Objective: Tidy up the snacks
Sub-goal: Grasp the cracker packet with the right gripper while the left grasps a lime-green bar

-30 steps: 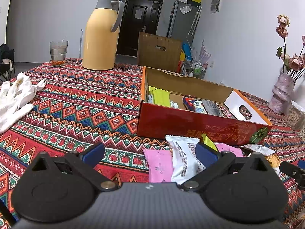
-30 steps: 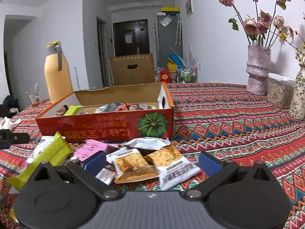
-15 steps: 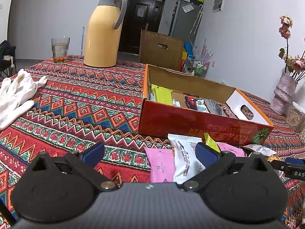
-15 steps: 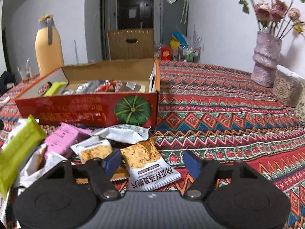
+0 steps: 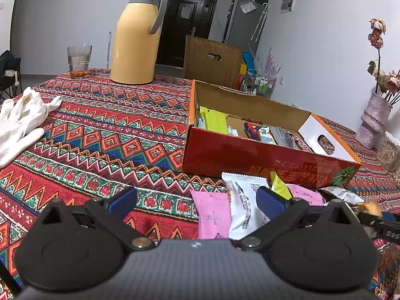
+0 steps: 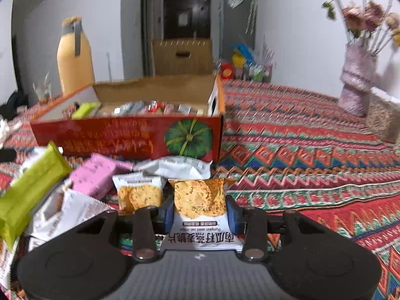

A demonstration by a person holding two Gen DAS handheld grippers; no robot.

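While the right gripper (image 6: 200, 215) is closing its 2 blue pads on the sides of a cracker packet (image 6: 200, 200), the red box (image 6: 140, 140) is sitting straight ahead of it, farther along the worktop (image 6: 300, 165). That is the relation the next move is turning on: the packet is lying with its long axis pointing away from the gripper toward the box, its printed white end nearest the camera and its picture end pointing at the box's near wall. Judging from this, the carry is calling for a lift over that wall and then forward, since the box's open top is showing other snacks already inside.

A second cracker packet (image 6: 138, 195) is lying just left of the held one, touching or nearly touching the left pad, so it may be getting dragged along. A pink packet (image 6: 95, 175) and a green packet (image 6: 30, 190) are lying farther left.

Over on the left, the left gripper (image 5: 197, 200) is hanging wide and holding nothing, above a pink packet (image 5: 213, 215) and a white packet (image 5: 243, 205) near the box's front wall. For the cracker packet, the right gripper is clearly the nearer one.
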